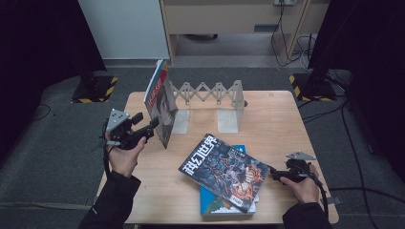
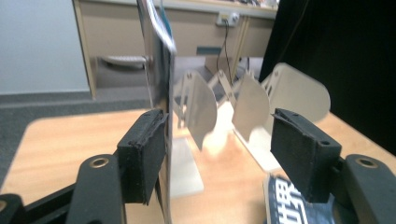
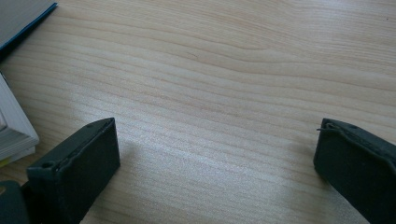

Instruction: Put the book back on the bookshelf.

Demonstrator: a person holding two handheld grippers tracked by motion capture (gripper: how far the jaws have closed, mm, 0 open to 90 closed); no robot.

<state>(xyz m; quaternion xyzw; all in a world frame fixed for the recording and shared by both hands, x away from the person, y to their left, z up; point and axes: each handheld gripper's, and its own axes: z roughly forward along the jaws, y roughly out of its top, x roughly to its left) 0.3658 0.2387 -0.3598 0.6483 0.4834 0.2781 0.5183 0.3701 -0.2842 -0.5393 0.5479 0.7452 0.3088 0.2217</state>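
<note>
A magazine [image 1: 161, 102] stands upright at the left end of a white folding book rack [image 1: 210, 93], leaning against its first plate. My left gripper [image 1: 147, 121] is at the magazine's near edge. In the left gripper view the thin magazine [image 2: 159, 70] lies between the wide-apart jaws, right beside the left pad [image 2: 142, 154] and well clear of the other, so the left gripper [image 2: 219, 154] is open. A dark science-fiction magazine [image 1: 224, 169] lies flat on a blue book [image 1: 224, 206]. Just right of them my right gripper [image 1: 276, 174] is open over bare wood [image 3: 215, 158].
The rack's rounded plates [image 2: 201, 105] stand behind the magazine, with slots between them. The wooden table [image 1: 277, 119] has bare room at right and front left. A stack of book pages [image 3: 11, 126] edges the right gripper view. Cabinets and cables stand beyond the table.
</note>
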